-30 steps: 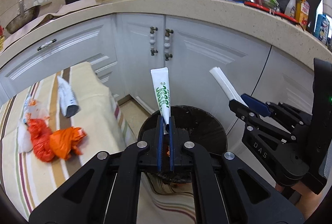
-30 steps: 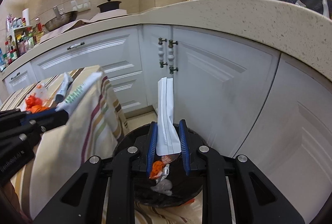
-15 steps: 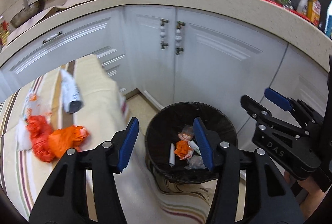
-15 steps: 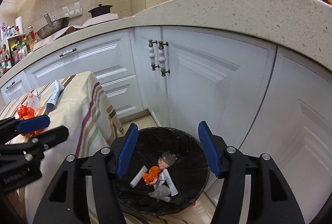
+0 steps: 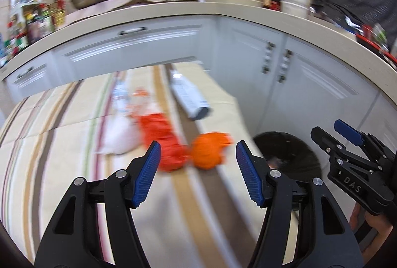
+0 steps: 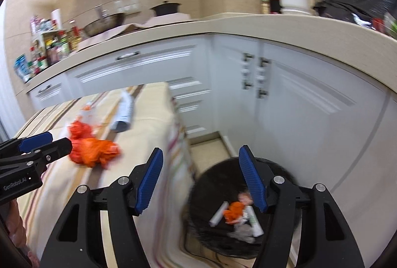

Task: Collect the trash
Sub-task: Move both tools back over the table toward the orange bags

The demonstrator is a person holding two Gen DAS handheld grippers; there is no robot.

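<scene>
Both grippers are open and empty. My left gripper (image 5: 197,156) hangs over the striped table, close to two crumpled orange bags (image 5: 207,150), a white wad (image 5: 119,135) and a white tube (image 5: 189,98). My right gripper (image 6: 201,163) sits above the table edge and the black bin (image 6: 238,213), which holds a white tube, a paper roll and orange scraps. The orange bags (image 6: 93,147) and tube (image 6: 124,111) also show in the right wrist view. The bin (image 5: 287,152) stands on the floor right of the table.
The striped tablecloth (image 5: 62,168) covers the table, whose right edge drops off beside the bin. White cabinets (image 6: 310,106) curve behind under a beige countertop (image 5: 223,11) with pots and bottles. The right gripper (image 5: 352,151) shows at the right of the left wrist view.
Both grippers opened and dropped the green-print tube and the white packet into the bin. Both then swung left toward the table; the left one now faces the orange bags.
</scene>
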